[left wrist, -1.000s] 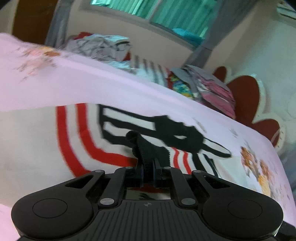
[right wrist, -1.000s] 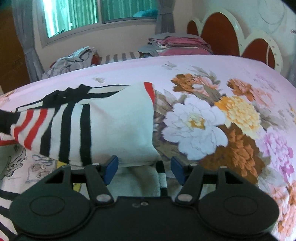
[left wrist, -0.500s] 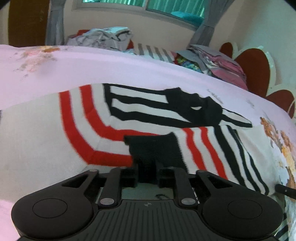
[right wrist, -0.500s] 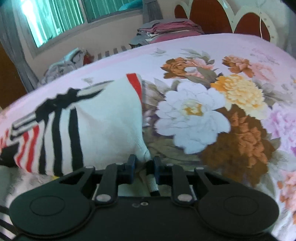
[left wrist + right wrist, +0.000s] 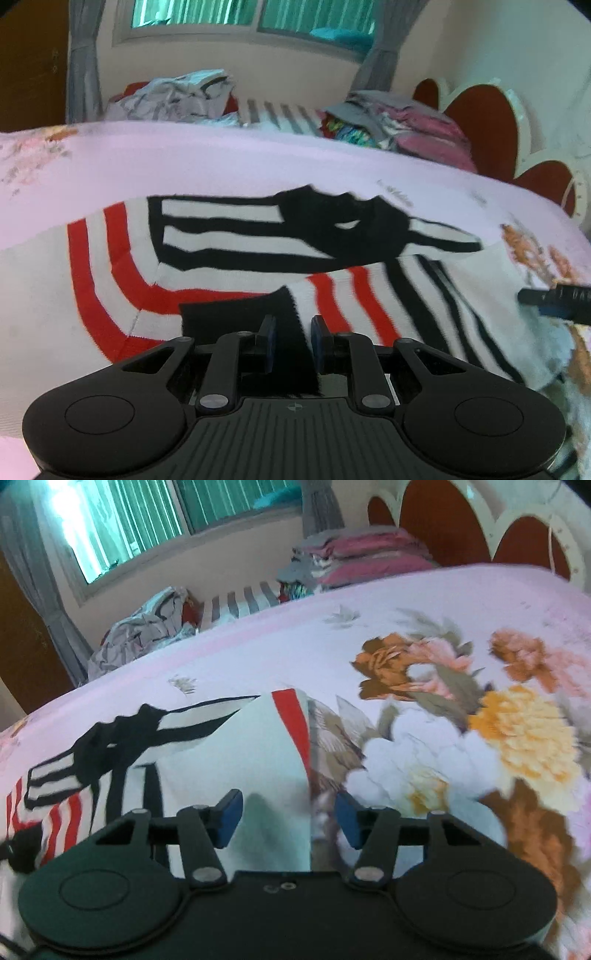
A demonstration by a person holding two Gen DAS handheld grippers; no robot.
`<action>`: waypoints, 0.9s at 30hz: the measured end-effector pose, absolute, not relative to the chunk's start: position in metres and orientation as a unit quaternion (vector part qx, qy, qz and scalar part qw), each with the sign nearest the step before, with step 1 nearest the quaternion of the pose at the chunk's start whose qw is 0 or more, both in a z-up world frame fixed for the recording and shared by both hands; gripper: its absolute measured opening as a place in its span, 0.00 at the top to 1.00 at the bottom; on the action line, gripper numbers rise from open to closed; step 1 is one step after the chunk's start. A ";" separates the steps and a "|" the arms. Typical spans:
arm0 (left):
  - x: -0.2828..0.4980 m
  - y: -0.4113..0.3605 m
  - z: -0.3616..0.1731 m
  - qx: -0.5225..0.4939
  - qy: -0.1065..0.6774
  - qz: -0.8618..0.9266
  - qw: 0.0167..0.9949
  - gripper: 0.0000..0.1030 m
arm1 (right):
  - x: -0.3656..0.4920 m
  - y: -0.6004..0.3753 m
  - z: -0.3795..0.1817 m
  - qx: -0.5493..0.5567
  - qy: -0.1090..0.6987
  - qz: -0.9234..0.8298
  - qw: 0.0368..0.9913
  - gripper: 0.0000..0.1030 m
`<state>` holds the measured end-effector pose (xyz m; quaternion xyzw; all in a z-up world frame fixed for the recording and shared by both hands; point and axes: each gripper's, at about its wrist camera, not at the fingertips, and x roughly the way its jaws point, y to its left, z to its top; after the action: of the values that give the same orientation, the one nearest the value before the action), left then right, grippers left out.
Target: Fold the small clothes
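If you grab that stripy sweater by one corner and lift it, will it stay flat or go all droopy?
Probably droopy. The striped sweater is soft knit; its sleeve already lies folded over the body, so it bends easily. It would likely sag from whichever corner is pinched. It probably won't slide much either, since the knit looks fuzzy against the flowered bedsheet.

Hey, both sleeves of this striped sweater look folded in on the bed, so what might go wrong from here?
1. The left gripper has the black knitted cuff between its pads; pulling away might drag that sleeve open.
2. The right gripper, jaws just opening, straddles the white folded edge of the red, black and white striped sweater; it may snag.
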<state>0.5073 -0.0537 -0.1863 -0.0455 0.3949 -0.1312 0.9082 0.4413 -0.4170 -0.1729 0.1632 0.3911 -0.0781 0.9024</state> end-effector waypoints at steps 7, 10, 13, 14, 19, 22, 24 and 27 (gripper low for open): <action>0.516 -0.048 -0.201 -0.040 0.393 -0.115 0.912 0.82 | 0.480 -0.419 -0.184 0.157 0.399 -0.079 0.900 0.75; 0.517 -0.046 -0.201 -0.045 0.393 -0.109 0.912 0.82 | 0.478 -0.416 -0.188 0.077 0.386 -0.125 0.911 0.86; 0.518 -0.047 -0.201 -0.042 0.396 -0.106 0.911 0.82 | 0.476 -0.421 -0.187 0.085 0.385 -0.119 0.911 0.85; 0.518 -0.049 -0.198 -0.038 0.395 -0.105 0.912 0.82 | 0.475 -0.418 -0.184 0.073 0.385 -0.116 0.913 0.85; 0.515 -0.056 -0.187 -0.037 0.384 -0.100 0.917 0.82 | 0.455 -0.398 -0.165 0.074 0.351 -0.094 0.929 0.67; 0.521 -0.060 -0.193 -0.026 0.397 -0.096 0.913 0.81 | 0.458 -0.379 -0.162 0.054 0.350 -0.069 0.933 0.62; 0.522 -0.061 -0.197 -0.017 0.395 -0.096 0.914 0.81 | 0.461 -0.372 -0.168 0.041 0.363 -0.061 0.929 0.63; 0.522 -0.060 -0.195 -0.010 0.401 -0.092 0.911 0.80 | 0.466 -0.370 -0.185 0.020 0.390 -0.072 0.918 0.62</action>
<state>0.5220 -0.0605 -0.1947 -0.0096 0.4011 -0.0920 0.9113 0.4658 -0.3700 -0.1845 0.0203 0.3903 -0.0720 0.9177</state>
